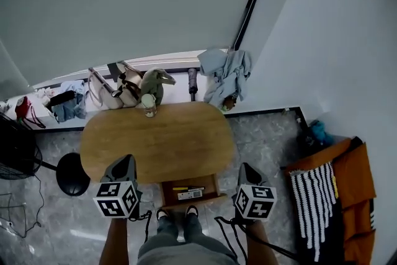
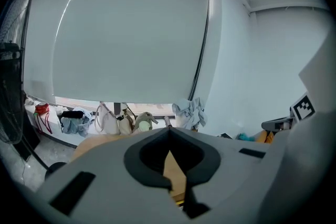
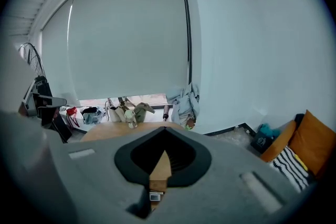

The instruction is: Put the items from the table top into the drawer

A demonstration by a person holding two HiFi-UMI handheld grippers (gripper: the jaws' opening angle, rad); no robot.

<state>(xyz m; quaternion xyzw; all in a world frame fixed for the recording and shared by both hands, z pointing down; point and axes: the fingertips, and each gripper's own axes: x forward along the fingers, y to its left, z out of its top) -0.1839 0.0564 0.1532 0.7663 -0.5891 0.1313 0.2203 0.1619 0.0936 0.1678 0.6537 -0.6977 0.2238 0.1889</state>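
Holding seemingly two items [image 1: 190, 195], one drawer [image 1: 169, 194] sits open

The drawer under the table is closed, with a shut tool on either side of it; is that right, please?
Not quite: the drawer is pulled open, as the head view shows. The left tool and right tool on either side of it are indeed shut.
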